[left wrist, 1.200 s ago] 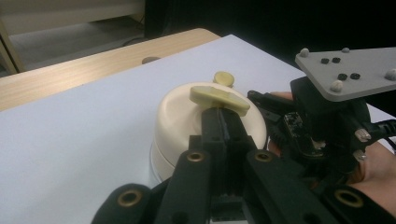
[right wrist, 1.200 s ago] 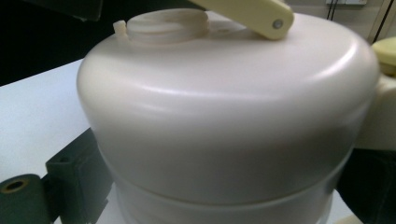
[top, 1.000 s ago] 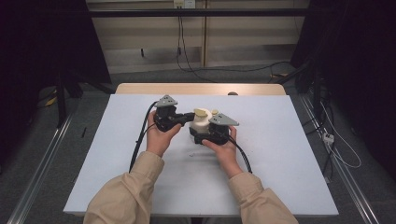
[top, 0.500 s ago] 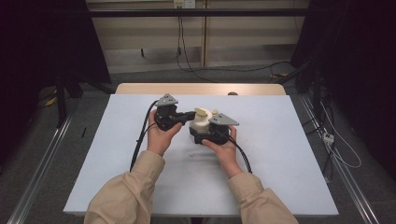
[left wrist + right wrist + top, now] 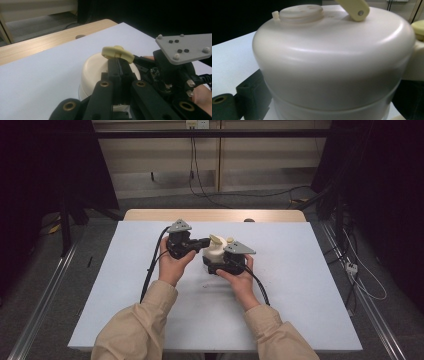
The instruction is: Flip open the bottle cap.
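Nothing moved since earlier; left tongs (image 5: 119, 63) pinch yellowish handle (image 5: 117, 52) atop smooth cream domed cooker (image 5: 332, 62); right tongs' (image 5: 220, 262) state unclear.

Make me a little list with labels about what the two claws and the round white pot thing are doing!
Thing on table: a cream round pot with a domed lid
Handle: a yellowish handle on top of the lid
Left claw: jaws closed together right below the handle, seeming to pinch it
Right claw: pressed up against the pot's side; whether it is open or shut cannot be told
Hands: left hand and right hand each hold a claw
Table: white table top, wooden edge at the far side
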Action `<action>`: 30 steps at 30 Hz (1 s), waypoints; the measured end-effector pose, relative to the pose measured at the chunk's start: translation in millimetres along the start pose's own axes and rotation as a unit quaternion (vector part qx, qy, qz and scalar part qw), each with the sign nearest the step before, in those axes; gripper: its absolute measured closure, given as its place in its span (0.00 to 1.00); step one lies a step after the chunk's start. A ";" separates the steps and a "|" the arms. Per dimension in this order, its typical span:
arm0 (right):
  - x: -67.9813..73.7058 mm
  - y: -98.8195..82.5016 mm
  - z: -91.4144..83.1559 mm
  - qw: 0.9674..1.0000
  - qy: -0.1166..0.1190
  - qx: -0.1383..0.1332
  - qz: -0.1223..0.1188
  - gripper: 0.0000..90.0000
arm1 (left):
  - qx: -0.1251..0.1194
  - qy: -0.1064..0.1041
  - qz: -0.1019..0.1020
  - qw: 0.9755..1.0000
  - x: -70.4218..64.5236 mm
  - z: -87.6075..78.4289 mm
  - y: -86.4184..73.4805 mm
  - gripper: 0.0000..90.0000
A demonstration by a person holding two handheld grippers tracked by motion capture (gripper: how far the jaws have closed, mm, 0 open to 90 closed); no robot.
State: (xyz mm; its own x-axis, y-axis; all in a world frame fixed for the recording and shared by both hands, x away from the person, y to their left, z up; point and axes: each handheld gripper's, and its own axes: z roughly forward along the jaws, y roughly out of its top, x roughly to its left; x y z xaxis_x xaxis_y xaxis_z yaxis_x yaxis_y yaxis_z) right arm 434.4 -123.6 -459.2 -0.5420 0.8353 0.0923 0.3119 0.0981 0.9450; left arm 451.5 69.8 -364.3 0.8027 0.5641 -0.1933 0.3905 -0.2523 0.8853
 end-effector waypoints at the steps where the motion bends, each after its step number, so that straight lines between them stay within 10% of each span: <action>1: 0.1 0.0 0.0 1.000 0.000 0.000 0.000 0.06 | 0.003 -0.001 0.002 1.000 -0.6 1.1 0.0 1.00; 30: -0.1 0.3 0.1 1.000 0.000 0.000 -0.001 0.06 | -0.004 -0.001 0.006 1.000 -5.0 8.7 5.5 1.00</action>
State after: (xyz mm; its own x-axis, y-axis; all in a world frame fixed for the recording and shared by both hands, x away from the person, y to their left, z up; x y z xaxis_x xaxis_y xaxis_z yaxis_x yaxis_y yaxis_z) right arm 434.7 -123.7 -459.0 -0.5430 0.8348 0.0913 0.3119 0.0995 0.9449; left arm 453.6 58.8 -362.1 0.8080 0.5596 -0.1843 0.3780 -0.2524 0.8907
